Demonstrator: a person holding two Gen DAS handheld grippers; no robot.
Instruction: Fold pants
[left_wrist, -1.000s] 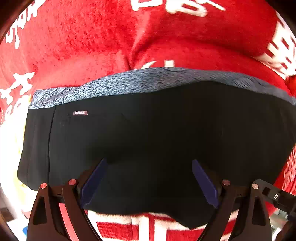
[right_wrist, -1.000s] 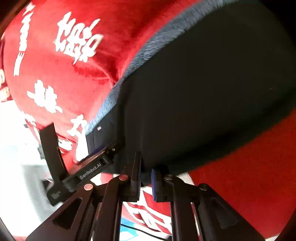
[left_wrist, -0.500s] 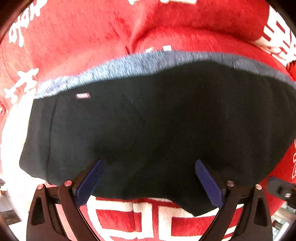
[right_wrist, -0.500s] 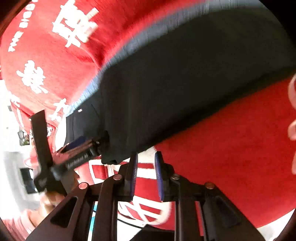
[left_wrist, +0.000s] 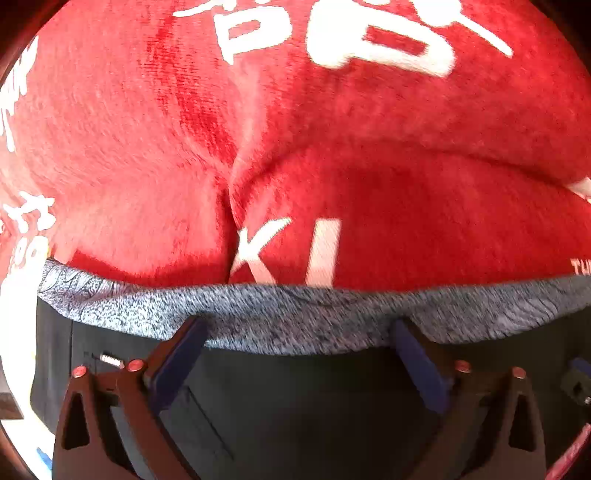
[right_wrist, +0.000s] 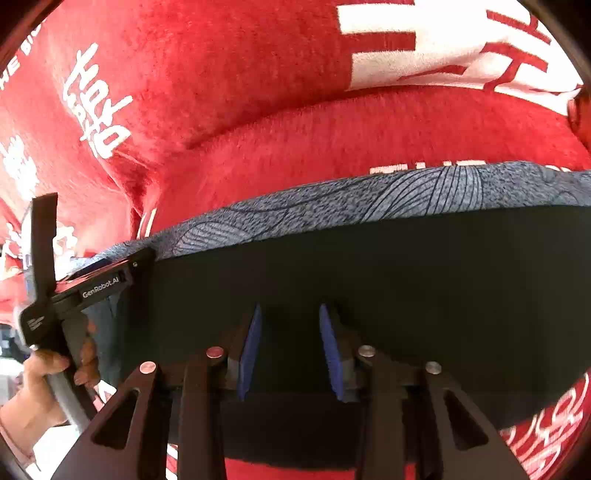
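**Both hand-held grippers over the folded pants, jaws apart**

Nearest, the left hand-held gripper (left_wrist: 295, 354) stands spread as wide as it goes, its blue pads either side of the grey patterned waistband (left_wrist: 288, 314), with nothing pinched between them. The right hand-held gripper (right_wrist: 290, 350) has just been opening; its jaws are partly parted over the black cloth and grip nothing.

The black pants (right_wrist: 369, 295) lie flat as a broad folded band directly under and ahead of both grippers, long axis running left to right across each view, waistband along the far edge. The left gripper sits at the left end of that band and closer to the waistband; the right one is over the black middle, nearer the front edge. A hand (right_wrist: 33, 387) holds the left gripper's handle.

Beyond lies a plush red blanket (left_wrist: 332, 166) with white lettering, rumpled into soft ridges. Whether a bed or table is beneath cannot be told; the room is barely visible.
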